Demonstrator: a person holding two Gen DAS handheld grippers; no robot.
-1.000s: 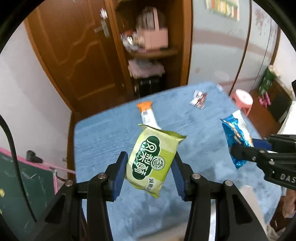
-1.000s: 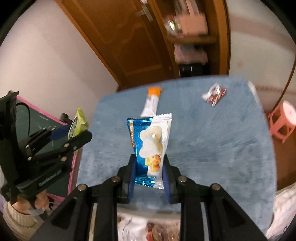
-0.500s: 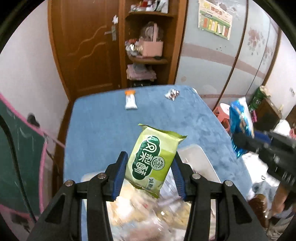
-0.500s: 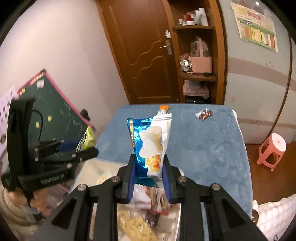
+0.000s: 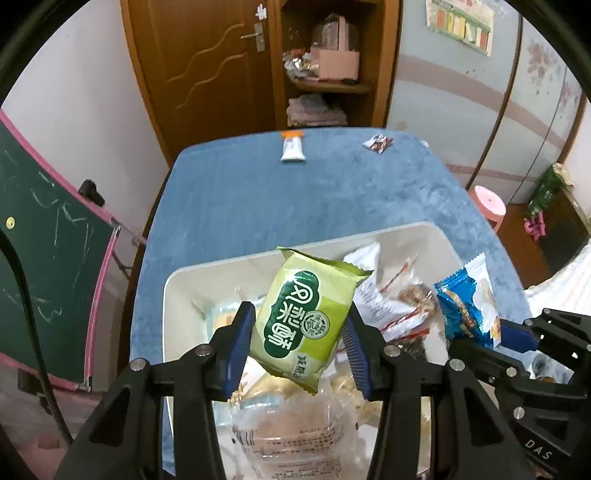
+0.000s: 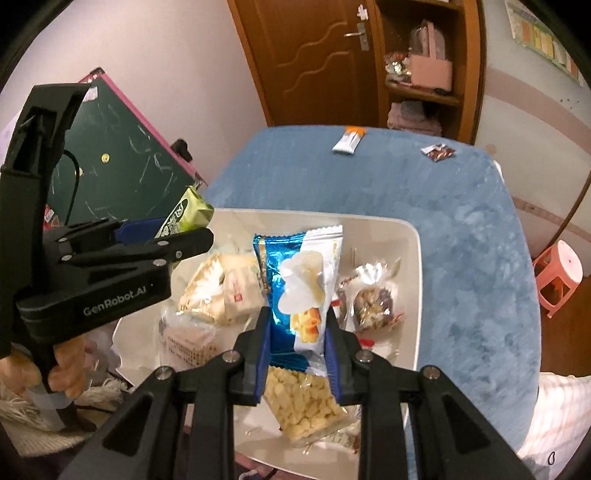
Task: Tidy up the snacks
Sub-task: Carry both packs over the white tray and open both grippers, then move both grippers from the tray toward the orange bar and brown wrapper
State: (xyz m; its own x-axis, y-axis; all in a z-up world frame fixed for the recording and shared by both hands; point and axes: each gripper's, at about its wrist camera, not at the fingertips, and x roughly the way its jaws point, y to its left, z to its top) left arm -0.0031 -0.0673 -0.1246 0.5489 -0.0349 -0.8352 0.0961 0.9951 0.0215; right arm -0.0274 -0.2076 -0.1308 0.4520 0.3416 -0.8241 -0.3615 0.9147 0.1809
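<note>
My left claw (image 5: 299,341) was clamped across the flat sides of the green snack packet (image 5: 308,319), light, soft and crushable, over the white bin (image 5: 184,280) at the counter's (image 5: 295,199) near edge; my right claw (image 6: 297,345) pinched the slippery blue-and-white packet (image 6: 301,291) low, above the same bin.

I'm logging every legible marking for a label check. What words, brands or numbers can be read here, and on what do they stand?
"GenRobot.AI": on the body of the left gripper, in the right wrist view.
"DAS": partial, on the body of the right gripper, cut off at the picture's edge.
Large white Chinese characters on the green snack packet: seen inverted, not surely readable.
Blue snack packet: print too small.
Wall poster: blurred.
</note>
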